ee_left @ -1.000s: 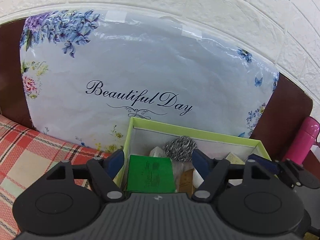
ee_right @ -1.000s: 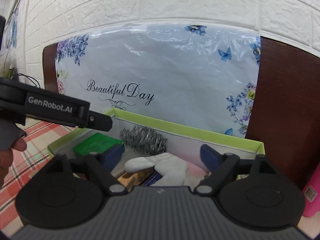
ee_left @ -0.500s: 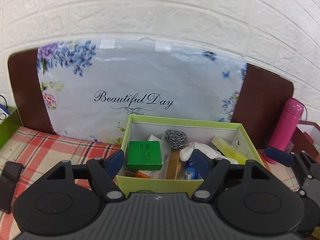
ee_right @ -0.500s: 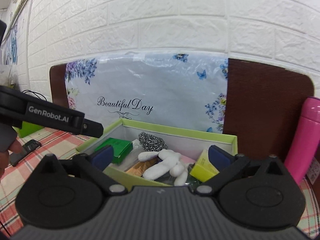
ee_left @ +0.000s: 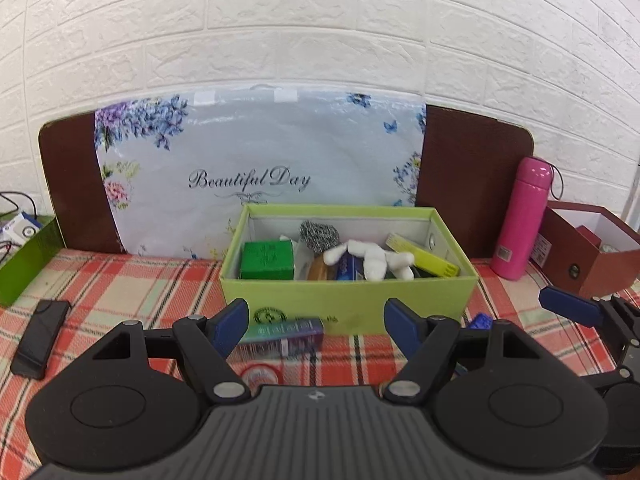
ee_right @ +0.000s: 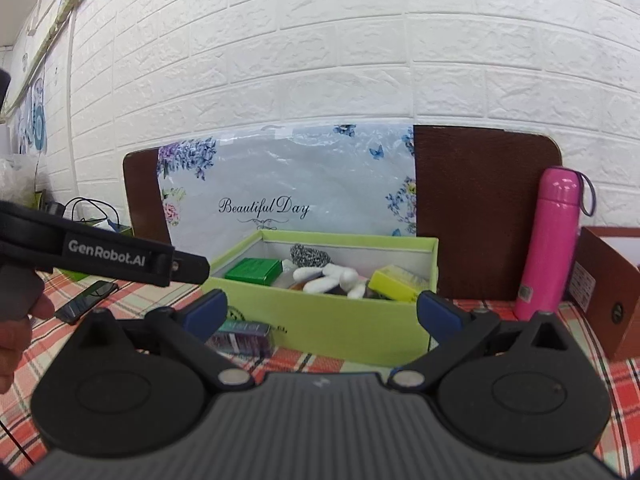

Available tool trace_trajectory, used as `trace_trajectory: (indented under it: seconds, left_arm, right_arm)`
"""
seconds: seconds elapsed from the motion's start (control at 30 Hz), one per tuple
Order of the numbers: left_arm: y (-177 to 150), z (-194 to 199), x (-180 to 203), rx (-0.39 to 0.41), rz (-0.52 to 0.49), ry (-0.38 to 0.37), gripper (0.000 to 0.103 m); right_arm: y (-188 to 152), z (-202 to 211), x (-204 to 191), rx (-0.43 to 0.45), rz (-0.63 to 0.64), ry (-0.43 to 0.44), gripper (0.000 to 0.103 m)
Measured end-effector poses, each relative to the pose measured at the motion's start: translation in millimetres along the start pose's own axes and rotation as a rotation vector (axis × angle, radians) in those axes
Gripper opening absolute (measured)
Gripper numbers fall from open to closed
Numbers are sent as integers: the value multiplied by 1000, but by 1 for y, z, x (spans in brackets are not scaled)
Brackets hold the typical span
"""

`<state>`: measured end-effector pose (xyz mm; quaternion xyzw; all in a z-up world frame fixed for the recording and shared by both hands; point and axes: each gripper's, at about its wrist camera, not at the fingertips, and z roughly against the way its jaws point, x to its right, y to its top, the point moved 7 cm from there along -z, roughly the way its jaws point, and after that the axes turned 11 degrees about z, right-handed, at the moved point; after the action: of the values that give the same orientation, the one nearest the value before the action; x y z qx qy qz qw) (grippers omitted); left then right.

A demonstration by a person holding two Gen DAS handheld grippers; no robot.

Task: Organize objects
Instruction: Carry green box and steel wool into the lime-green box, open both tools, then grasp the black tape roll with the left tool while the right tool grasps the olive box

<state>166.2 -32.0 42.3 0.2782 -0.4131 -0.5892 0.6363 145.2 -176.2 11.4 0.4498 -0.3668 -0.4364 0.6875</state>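
Progress check, landmark the green box (ee_left: 348,300). Left of it on the counter (ee_left: 120,280), a dark phone (ee_left: 40,336) lay unsorted. Left tool (ee_left: 314,330) released, nothing between its pads. Inside the box: green packet (ee_left: 267,260), steel scourer (ee_left: 319,234), white glove (ee_left: 376,260), yellow pack (ee_left: 424,258). Before the box a purple carton (ee_left: 282,336) remained out. Right tool (ee_right: 320,316) spread wide, empty. Judged mostly done.
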Motion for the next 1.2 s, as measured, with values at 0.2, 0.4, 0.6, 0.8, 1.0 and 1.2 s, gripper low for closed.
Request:
trace_trajectory:
  seconds: [0.2, 0.4, 0.6, 0.8, 1.0, 1.2]
  left_arm:
    - [-22, 9, -6, -26, 30, 12, 78]
    - [-45, 6, -22, -74, 87, 22, 78]
    - [-71, -4, -54, -131, 149, 63, 78]
    - [-87, -14, -62, -173, 155, 47, 78]
    - [-90, -22, -46, -188, 129, 2, 78]
    - [-89, -29, -30, -204, 130, -50, 78]
  right_arm:
    - [-17, 23, 1, -10, -36, -13, 103]
    - [-32, 35, 3, -32, -57, -25, 103]
    - [-57, 35, 3, -80, -68, -16, 103]
    - [-99, 22, -6, -187, -63, 16, 103]
    - [-116, 6, -15, -236, -35, 31, 94]
    - [-109, -25, -23, -243, -21, 71, 73]
